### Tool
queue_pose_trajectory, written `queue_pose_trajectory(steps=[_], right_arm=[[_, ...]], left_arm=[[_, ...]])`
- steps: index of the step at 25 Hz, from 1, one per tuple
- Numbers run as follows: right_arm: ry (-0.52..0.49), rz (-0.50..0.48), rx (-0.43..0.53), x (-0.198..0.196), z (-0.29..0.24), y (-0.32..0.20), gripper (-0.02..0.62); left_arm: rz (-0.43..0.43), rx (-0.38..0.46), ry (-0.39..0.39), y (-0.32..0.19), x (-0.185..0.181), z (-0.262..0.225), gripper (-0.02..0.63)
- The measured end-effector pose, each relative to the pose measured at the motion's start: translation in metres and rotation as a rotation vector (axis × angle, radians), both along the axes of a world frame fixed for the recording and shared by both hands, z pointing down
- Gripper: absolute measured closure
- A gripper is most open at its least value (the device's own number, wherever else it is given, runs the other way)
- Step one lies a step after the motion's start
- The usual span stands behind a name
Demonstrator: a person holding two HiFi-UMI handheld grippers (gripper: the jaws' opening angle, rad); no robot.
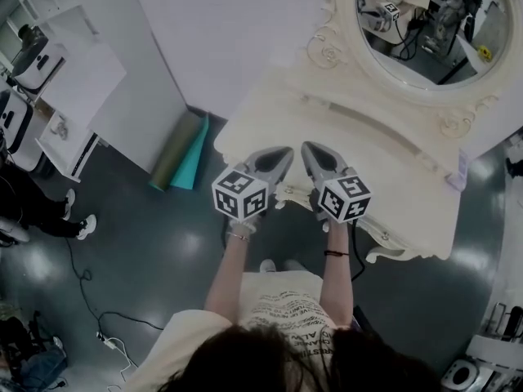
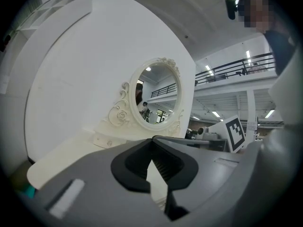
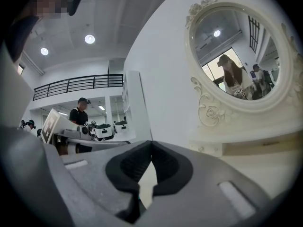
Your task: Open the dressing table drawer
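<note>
Small drawer [image 3: 203, 149] with knob: under mirror [image 3: 236, 56], at its left side. Knob faces tips. Lies ahead across table top [image 1: 359, 149], between left gripper [image 1: 283, 153] and right gripper [image 1: 309, 148]; neither nearer. Fingers [image 2: 132, 167] on both closed, holding nothing.

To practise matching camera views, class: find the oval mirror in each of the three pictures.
Head view: oval mirror, top right, cut by the edge.
Left gripper view: oval mirror, just left of centre.
Right gripper view: oval mirror, upper right.
Shared landmark: carved scroll beside its frame.
</note>
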State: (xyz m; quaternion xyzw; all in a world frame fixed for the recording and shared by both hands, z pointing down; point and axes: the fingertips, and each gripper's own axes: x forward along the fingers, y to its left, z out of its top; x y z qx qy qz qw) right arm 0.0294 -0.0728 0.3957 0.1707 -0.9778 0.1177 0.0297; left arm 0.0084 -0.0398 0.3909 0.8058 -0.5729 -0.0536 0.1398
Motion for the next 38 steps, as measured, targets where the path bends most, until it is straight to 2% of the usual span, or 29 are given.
queue_pose_trajectory(steps=[11, 18, 38], right_arm=[[0.009, 0.029, -0.025, -0.009, 0.01, -0.016, 0.592], [0.023, 0.023, -0.047, -0.018, 0.018, -0.033, 0.592], [0.07, -0.009, -0.123, -0.041, 0.04, -0.104, 0.592]], left_arm=[[0.025, -0.015, 0.006, -0.013, -0.011, 0.008, 0.606], [0.011, -0.031, 0.018, -0.028, -0.022, 0.014, 0.607], [-0.005, -0.091, 0.049, -0.099, -0.046, 0.031, 0.607]])
